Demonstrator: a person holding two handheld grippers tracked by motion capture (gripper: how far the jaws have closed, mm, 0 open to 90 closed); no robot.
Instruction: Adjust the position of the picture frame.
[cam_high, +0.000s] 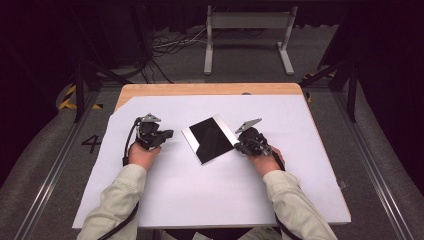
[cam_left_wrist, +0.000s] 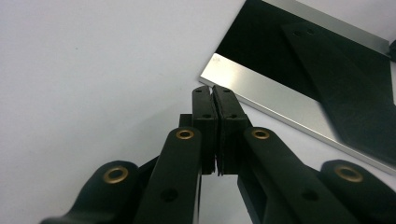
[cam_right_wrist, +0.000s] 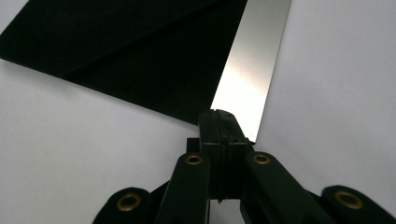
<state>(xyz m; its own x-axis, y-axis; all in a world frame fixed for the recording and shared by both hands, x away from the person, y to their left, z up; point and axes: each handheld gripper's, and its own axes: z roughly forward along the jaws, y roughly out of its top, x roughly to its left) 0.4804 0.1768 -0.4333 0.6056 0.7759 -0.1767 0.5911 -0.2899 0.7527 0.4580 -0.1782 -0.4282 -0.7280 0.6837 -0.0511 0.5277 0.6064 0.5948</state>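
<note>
1. The jaws of the left gripper (cam_left_wrist: 214, 95) are seen pressed together with nothing between them; their tips are held just short of the silver border of the flat panel (cam_left_wrist: 299, 70), which lies toward 1 o'clock in the left gripper view.
2. The jaws of the right gripper (cam_right_wrist: 219, 122) are likewise closed flat on each other and empty; their tips are placed at the panel's near edge, where the dark face meets the silver strip, though contact cannot be confirmed.
3. In the high view the panel (cam_high: 210, 139) is found near the middle of the white sheet (cam_high: 200, 200) covering the tabletop, turned diagonally, with the left gripper (cam_high: 167, 134) at its 9 o'clock and the right gripper (cam_high: 238, 145) at its 4 o'clock.
4. The step in hand is judged to be a nudge or squaring of the panel by closed tips. Pressure is best applied low, against the rim, not on the glossy face.
5. Both sides should be pushed evenly, so that the panel is kept from spinning or sliding on the smooth sheet.
</note>
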